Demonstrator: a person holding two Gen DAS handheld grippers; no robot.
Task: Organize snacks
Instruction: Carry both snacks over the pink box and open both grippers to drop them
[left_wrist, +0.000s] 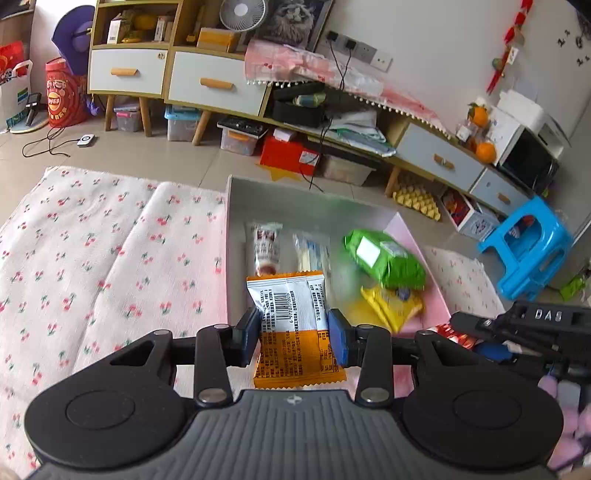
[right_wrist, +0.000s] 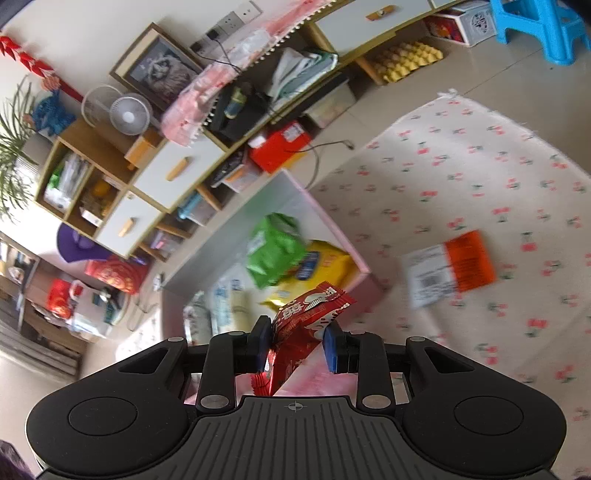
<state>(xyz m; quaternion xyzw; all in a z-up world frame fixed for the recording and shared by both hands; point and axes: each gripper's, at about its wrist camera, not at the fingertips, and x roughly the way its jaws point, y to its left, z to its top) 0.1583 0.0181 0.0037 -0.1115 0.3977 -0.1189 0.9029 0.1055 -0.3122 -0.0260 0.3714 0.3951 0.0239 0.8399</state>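
Snacks going into the pink box (left_wrist: 236, 206), most already in.
Inside lie a green pack (left_wrist: 384, 258), yellow pack (left_wrist: 391, 306) and two slim packets. Left gripper (left_wrist: 291, 332) jaws clamp an orange-and-white packet (left_wrist: 291, 325); right gripper (right_wrist: 295, 343) jaws clamp a red wrapper (right_wrist: 306, 314); another orange packet (right_wrist: 450, 269) waits on the cherry-print cloth (right_wrist: 480, 177).
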